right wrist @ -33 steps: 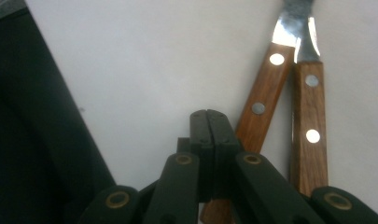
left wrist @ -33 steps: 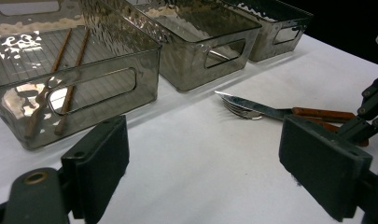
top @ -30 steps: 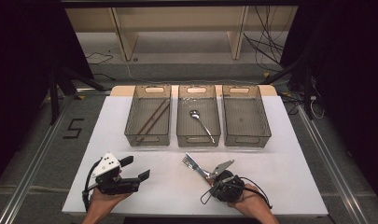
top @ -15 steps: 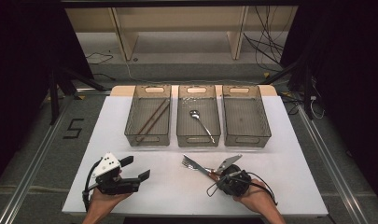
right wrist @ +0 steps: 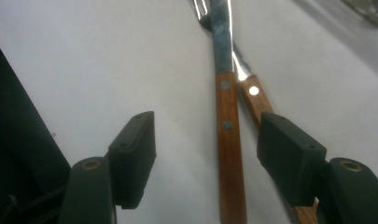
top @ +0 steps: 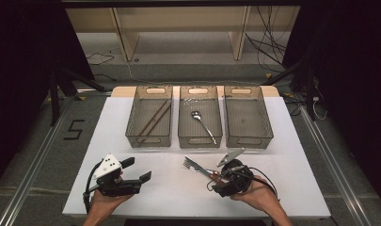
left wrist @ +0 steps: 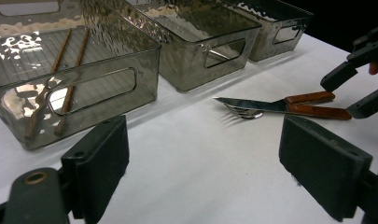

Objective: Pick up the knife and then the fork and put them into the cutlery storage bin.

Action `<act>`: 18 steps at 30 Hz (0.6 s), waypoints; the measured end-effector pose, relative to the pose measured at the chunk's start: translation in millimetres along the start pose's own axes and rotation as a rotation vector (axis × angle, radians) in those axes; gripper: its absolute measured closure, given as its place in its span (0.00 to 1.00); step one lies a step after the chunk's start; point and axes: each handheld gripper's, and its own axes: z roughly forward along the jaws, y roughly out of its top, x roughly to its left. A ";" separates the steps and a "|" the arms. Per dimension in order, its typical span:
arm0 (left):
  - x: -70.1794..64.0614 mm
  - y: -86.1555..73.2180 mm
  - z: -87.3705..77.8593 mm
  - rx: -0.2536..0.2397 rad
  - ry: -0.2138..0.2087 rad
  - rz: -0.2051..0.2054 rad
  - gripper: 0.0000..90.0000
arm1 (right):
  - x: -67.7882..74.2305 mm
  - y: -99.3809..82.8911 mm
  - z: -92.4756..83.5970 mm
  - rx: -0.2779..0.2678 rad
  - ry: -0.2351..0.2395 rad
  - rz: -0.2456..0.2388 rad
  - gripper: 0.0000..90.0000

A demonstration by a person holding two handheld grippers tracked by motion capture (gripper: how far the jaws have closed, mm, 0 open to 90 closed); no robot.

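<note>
Knife (right wrist: 227,135) and fork (right wrist: 255,99) lie crossed between my right gripper (right wrist: 214,158), just opened wide; closing might snag both.

1. A steel-bladed knife with a riveted brown wooden handle (right wrist: 227,140) lies flat on the white surface (top: 169,197), in front of the middle bin. Its blade points away toward the bins, and the handle runs between the two open black jaws of the right hand-held gripper (right wrist: 205,158), touching neither pad.
2. A steel fork with a matching brown wooden handle (right wrist: 254,100) lies just beside the knife, partly under it. The two cross at a shallow angle, handles close together, and the fork's tines show past the knife blade (left wrist: 240,112).
</note>
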 end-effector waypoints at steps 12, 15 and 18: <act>-0.1 -0.1 0.1 0.001 0.000 0.001 0.18 | -1.3 6.3 19.0 0.091 -0.018 0.011 0.48; -0.3 -0.1 0.3 0.000 0.000 0.000 0.18 | -2.7 8.3 21.4 0.104 -0.023 0.016 0.53; -0.3 -0.1 0.4 0.000 0.000 -0.001 0.18 | -3.4 9.8 23.1 0.121 -0.023 0.011 0.58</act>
